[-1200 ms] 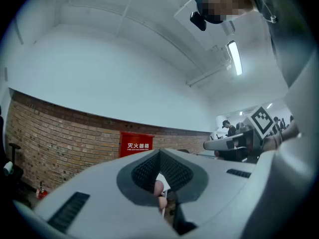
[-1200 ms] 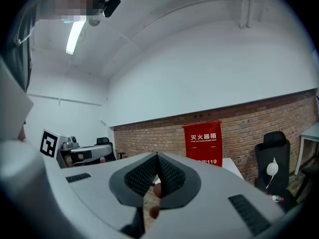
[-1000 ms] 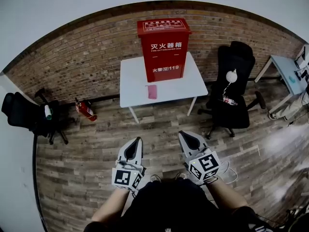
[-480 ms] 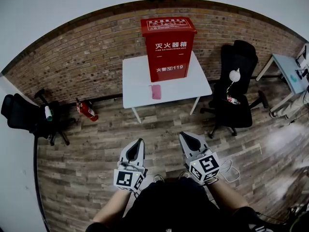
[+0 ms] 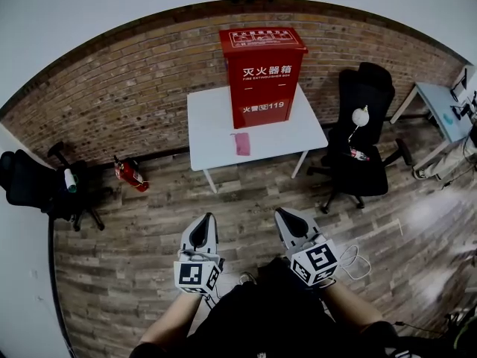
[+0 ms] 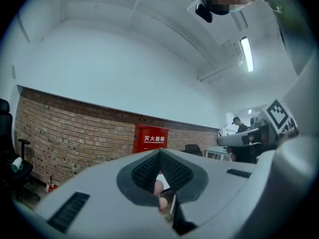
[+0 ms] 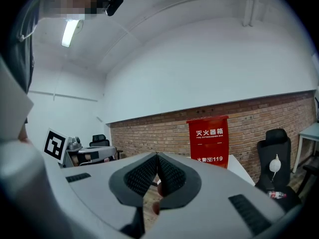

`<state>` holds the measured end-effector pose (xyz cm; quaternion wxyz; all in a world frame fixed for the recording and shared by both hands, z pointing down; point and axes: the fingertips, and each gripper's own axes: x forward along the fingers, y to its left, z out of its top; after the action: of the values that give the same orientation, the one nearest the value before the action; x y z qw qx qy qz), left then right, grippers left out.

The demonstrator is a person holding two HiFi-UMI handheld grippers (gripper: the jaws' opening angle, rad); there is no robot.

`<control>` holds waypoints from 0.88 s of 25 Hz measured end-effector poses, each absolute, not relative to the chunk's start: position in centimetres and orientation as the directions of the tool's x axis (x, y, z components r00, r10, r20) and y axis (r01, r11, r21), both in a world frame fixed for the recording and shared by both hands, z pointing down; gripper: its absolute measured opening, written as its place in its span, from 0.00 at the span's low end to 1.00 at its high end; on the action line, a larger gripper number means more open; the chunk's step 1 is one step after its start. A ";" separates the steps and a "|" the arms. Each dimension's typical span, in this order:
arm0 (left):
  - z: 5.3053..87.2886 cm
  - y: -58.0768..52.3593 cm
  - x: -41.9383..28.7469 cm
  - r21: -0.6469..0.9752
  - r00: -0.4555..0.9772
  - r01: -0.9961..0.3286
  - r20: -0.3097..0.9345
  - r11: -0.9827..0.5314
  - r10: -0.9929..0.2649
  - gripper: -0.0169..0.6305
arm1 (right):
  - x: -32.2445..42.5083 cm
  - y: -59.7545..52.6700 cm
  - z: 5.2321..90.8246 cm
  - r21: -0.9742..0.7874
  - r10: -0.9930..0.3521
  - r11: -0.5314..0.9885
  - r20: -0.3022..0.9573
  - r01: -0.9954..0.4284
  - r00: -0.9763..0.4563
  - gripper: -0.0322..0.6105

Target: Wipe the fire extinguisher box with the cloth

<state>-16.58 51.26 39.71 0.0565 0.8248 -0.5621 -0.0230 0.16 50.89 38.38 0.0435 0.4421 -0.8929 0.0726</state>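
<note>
The red fire extinguisher box [image 5: 262, 73] stands upright at the back of a white table [image 5: 216, 125], against a brick wall. A pink cloth [image 5: 241, 143] lies flat on the table in front of the box, near the front edge. My left gripper [image 5: 206, 221] and right gripper [image 5: 287, 216] hover side by side over the wooden floor, well short of the table, both shut with nothing in them. The box [image 6: 151, 139] shows far off beyond the left gripper [image 6: 159, 153], and the box [image 7: 208, 138] shows likewise beyond the right gripper [image 7: 157, 156].
A black office chair [image 5: 358, 140] with a white item hanging on it stands right of the table. A red fire extinguisher [image 5: 130, 174] lies on the floor at the left, with another black chair [image 5: 37, 181] further left. A light desk [image 5: 447, 110] is far right.
Both grippers have moved forward toward the table, still shut. The box and table sit a little larger and closer in the head view.
</note>
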 end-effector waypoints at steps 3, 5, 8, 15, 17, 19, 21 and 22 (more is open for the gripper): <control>40.1 50.1 -16.3 0.130 0.376 -0.920 0.032 -0.369 -0.926 0.06 | 0.5 49.9 38.6 -0.099 -0.782 0.598 0.142 -0.795 -0.607 0.08; 40.3 49.3 -15.8 0.129 0.381 -0.918 0.037 -0.374 -0.924 0.06 | 1.0 48.8 38.7 -0.095 -0.788 0.592 0.140 -0.800 -0.600 0.08; 40.8 47.5 -15.4 0.114 0.380 -0.921 0.044 -0.373 -0.924 0.06 | 1.8 46.6 39.1 -0.068 -0.804 0.576 0.136 -0.815 -0.579 0.08; 40.9 40.8 -14.8 0.106 0.337 -0.938 0.066 -0.329 -0.939 0.06 | 3.1 38.3 39.7 -0.071 -0.794 0.583 0.165 -0.809 -0.586 0.08; 40.7 38.3 -14.5 0.103 0.321 -0.944 0.071 -0.313 -0.944 0.06 | 3.7 35.4 39.9 -0.089 -0.790 0.582 0.175 -0.809 -0.587 0.08; 40.4 35.8 -14.2 0.105 0.303 -0.950 0.075 -0.295 -0.950 0.06 | 4.1 32.6 39.9 -0.108 -0.781 0.587 0.184 -0.802 -0.597 0.08; 40.1 33.4 -13.8 0.103 0.287 -0.955 0.078 -0.278 -0.955 0.06 | 4.4 29.9 39.7 -0.110 -0.769 0.602 0.186 -0.791 -0.611 0.08; 40.0 32.2 -13.6 0.103 0.279 -0.957 0.079 -0.271 -0.957 0.06 | 4.5 28.5 39.5 -0.106 -0.763 0.611 0.185 -0.785 -0.619 0.08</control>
<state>-13.56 32.21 40.00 0.0653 0.7971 -0.6002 0.0006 4.50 28.53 39.52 0.0604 0.4321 -0.8954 0.0886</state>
